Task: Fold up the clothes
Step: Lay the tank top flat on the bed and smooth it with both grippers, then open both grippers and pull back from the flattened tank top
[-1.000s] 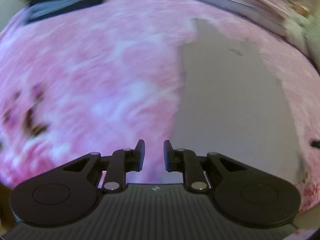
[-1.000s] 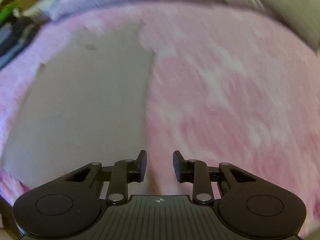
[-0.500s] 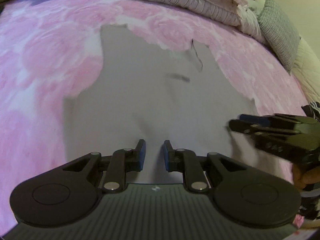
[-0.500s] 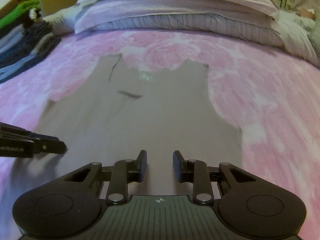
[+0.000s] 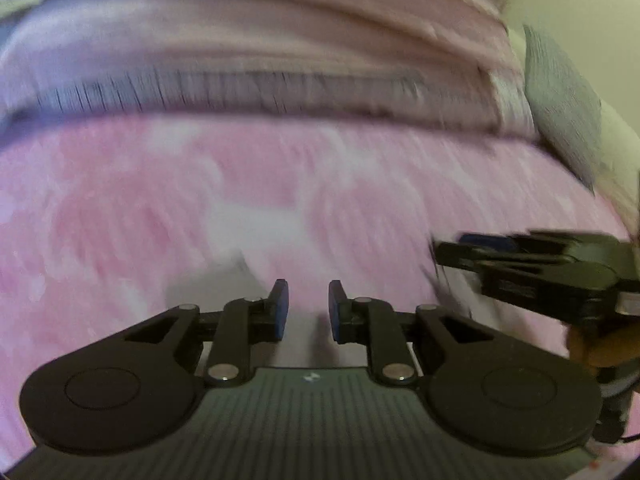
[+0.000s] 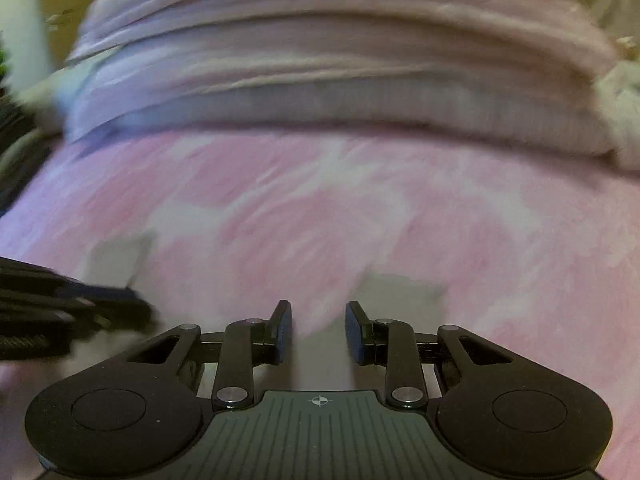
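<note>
Both views are pretty smeared, so take this with a grain of salt. The grey top (image 6: 400, 292) is lying flat on the pink bedspread (image 6: 360, 208), and only its far end shows: in the right wrist view one strap corner sits just above the right gripper (image 6: 318, 330), the other strap (image 6: 116, 252) pokes up at middle left. In the left wrist view the grey cloth (image 5: 224, 280) peeks out around the left gripper (image 5: 308, 310) at lower centre.

Jaws on both are parted with nothing pinched between them, just cloth lying underneath. The right gripper also shows at the right edge of the left view (image 5: 452, 252).

Handling-wise it looks like thin, floppy jersey: light, no stiffness, will sag and bunch if you grab the middle. I'd pinch each strap corner right at the edge, one per gripper, so the fold comes over evenly. Pillows (image 6: 340, 80) sit along the top.
</note>
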Demonstrator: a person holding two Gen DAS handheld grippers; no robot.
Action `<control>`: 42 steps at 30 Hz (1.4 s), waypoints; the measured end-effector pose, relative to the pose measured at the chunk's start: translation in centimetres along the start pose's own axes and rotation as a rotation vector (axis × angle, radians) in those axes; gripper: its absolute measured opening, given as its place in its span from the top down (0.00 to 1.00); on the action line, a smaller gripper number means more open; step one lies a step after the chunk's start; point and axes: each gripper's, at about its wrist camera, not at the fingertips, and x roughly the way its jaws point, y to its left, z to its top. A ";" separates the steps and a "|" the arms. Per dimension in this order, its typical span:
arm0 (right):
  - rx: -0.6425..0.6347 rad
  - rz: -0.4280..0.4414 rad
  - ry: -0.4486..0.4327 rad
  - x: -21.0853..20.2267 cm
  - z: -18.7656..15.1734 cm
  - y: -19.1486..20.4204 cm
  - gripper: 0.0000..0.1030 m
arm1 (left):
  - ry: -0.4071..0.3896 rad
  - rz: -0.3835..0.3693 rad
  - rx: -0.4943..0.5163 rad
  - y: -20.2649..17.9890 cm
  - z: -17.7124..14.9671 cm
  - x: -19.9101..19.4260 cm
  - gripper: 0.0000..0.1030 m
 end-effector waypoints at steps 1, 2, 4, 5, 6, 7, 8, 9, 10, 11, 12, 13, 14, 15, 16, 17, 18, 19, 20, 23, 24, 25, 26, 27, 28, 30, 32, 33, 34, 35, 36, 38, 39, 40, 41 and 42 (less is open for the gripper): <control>0.012 -0.009 -0.022 -0.4 0.6 -0.6 0.75 | -0.012 -0.007 -0.016 0.3 0.5 -0.5 0.85; 0.033 0.002 -0.039 -1.3 1.0 -1.3 0.75 | -0.017 -0.015 -0.024 0.5 0.4 -1.2 0.85; 0.075 0.016 -0.038 -3.1 0.6 -2.1 0.75 | -0.008 -0.028 -0.030 0.4 -0.8 -3.1 0.85; 0.089 0.023 -0.021 -4.3 0.0 -2.4 0.75 | 0.002 -0.029 -0.026 0.1 -2.0 -4.3 0.85; 0.097 0.030 -0.001 -5.4 -0.9 -2.3 0.75 | 0.017 -0.026 -0.022 -0.2 -3.3 -5.5 0.85; 0.098 0.034 0.026 -6.9 -2.5 -2.2 0.75 | 0.039 -0.015 -0.015 -0.6 -4.9 -6.8 0.85; 0.094 0.033 0.049 -8.2 -3.9 -1.8 0.75 | 0.061 -0.005 -0.012 -1.1 -6.9 -8.3 0.85; 0.090 0.026 0.077 -9.7 -5.8 -1.5 0.75 | 0.095 0.000 -0.022 -1.6 -9.3 -9.9 0.85; 0.091 0.022 0.102 -11.0 -7.4 -1.1 0.75 | 0.124 0.008 -0.036 -2.1 -11.1 -11.5 0.85; 0.094 0.018 0.137 -12.5 -9.5 -0.7 0.75 | 0.143 0.011 -0.048 -2.5 -12.9 -13.0 0.85; 0.097 -0.005 0.168 -14.2 -11.6 -0.4 0.75 | 0.158 0.010 -0.058 -3.2 -15.3 -15.2 0.85; 0.099 -0.025 0.189 -15.9 -13.4 -0.2 0.75 | 0.171 0.032 -0.047 -3.9 -17.3 -16.9 0.85; 0.097 -0.036 0.198 -17.5 -15.1 0.1 0.75 | 0.189 0.060 -0.028 -4.8 -19.5 -18.6 0.85; 0.084 -0.049 0.200 -19.2 -16.6 0.3 0.75 | 0.203 0.083 -0.014 -5.5 -21.3 -20.1 0.85; 0.059 -0.065 0.202 -20.9 -18.2 0.5 0.75 | 0.219 0.108 -0.004 -6.3 -23.2 -21.7 0.85; 0.030 -0.078 0.207 -22.6 -19.7 0.7 0.75 | 0.232 0.123 -0.005 -6.8 -24.5 -23.0 0.85; 0.012 -0.083 0.220 -24.1 -21.0 0.8 0.75 | 0.248 0.136 -0.013 -7.3 -25.9 -24.4 0.85; 0.007 -0.082 0.244 -25.3 -22.2 0.9 0.75 | 0.261 0.154 -0.022 -7.6 -27.1 -25.5 0.85; 0.010 -0.077 0.273 -26.6 -23.5 0.7 0.75 | 0.265 0.176 -0.023 -8.1 -28.1 -26.6 0.85; 0.031 -0.061 0.293 -30.1 -26.8 0.0 0.75 | 0.303 0.226 -0.044 -9.4 -30.0 -28.7 0.85; 0.041 -0.055 0.301 -31.0 -27.6 -0.2 0.75 | 0.328 0.253 -0.063 -9.7 -30.7 -29.0 0.85; 0.044 -0.052 0.309 -31.6 -28.1 -0.3 0.74 | 0.325 0.274 -0.076 -9.9 -31.1 -29.4 0.84; 0.039 -0.044 0.318 -32.2 -28.7 -0.3 0.74 | 0.327 0.301 -0.098 -10.1 -31.4 -29.9 0.83; 0.027 -0.037 0.328 -32.6 -29.1 -0.2 0.74 | 0.348 0.321 -0.129 -10.1 -31.5 -30.2 0.84; 0.015 -0.034 0.351 -32.9 -29.4 -0.1 0.74 | 0.363 0.333 -0.171 -10.2 -31.6 -30.9 0.84; 0.034 -0.025 0.431 -33.8 -29.3 -0.3 0.74 | 0.413 0.355 -0.234 -10.7 -31.2 -32.4 0.84; 0.049 -0.017 0.522 -35.0 -29.0 -0.6 0.74 | 0.413 0.366 -0.257 -11.9 -30.1 -34.5 0.84; 0.057 -0.012 0.542 -35.9 -28.7 -0.7 0.74 | 0.384 0.361 -0.261 -12.9 -29.2 -36.0 0.84; 0.067 -0.004 0.542 -37.2 -28.3 -1.0 0.74 | 0.359 0.357 -0.252 -14.1 -28.1 -37.5 0.80; 0.079 0.016 0.526 -38.7 -27.5 -1.1 0.73 | 0.336 0.356 -0.240 -15.2 -26.9 -38.9 0.72; 0.088 0.037 0.511 -40.0 -26.6 -1.0 0.72 | 0.298 0.352 -0.233 -16.5 -25.9 -40.4 0.67; 0.108 0.084 0.488 -42.6 -24.3 -0.9 0.60 | 0.240 0.330 -0.219 -18.6 -23.5 -42.8 0.52; 0.121 0.100 0.464 -44.0 -23.0 -0.8 0.45 | 0.221 0.324 -0.207 -19.7 -22.4 -43.9 0.50; 0.135 0.113 0.433 -45.4 -21.8 -0.5 0.38 | 0.204 0.319 -0.194 -20.6 -21.7 -44.8 0.48; 0.143 0.127 0.398 -46.5 -20.4 -0.5 0.30 | 0.184 0.310 -0.178 -21.7 -20.9 -46.0 0.44; 0.142 0.141 0.367 -47.6 -19.3 -0.3 0.28 | 0.177 0.303 -0.164 -22.6 -20.3 -47.0 0.41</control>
